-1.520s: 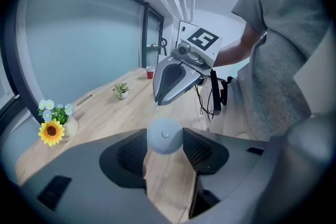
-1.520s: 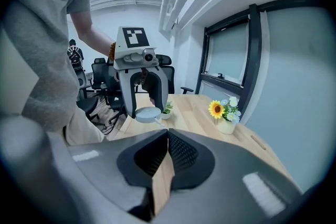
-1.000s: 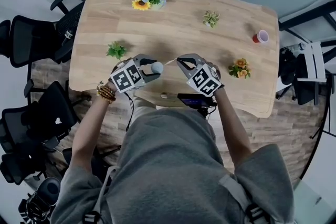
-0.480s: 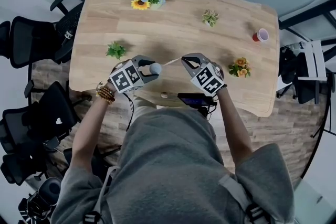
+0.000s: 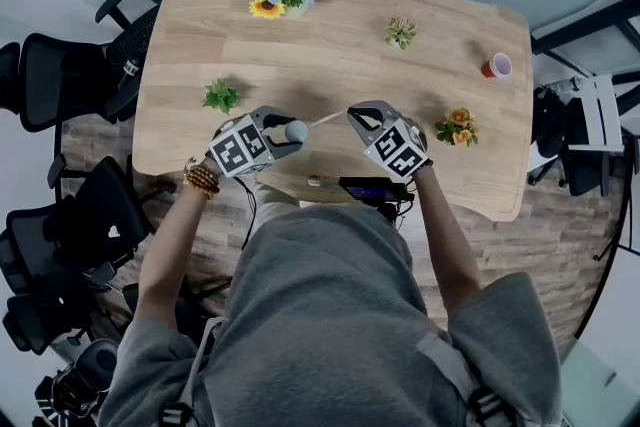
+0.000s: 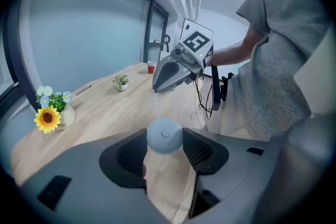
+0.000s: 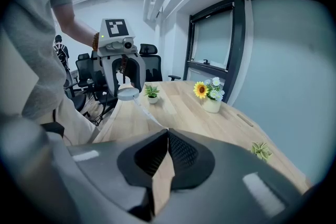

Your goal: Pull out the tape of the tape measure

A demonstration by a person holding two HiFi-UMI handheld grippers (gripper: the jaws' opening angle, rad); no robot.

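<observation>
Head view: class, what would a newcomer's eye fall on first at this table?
Near the front edge of the table, two grippers face each other. The left gripper clamps a round, pale tape measure, and the right gripper pinches the end of its thin tape, stretched between them. Next come the sunflower vase at the far edge and the red cup at the right.

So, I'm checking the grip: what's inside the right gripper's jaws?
The end of the tape, stretched from the round tape measure, is pinched in the shut right gripper. Its very tip is covered by the pads.
</observation>
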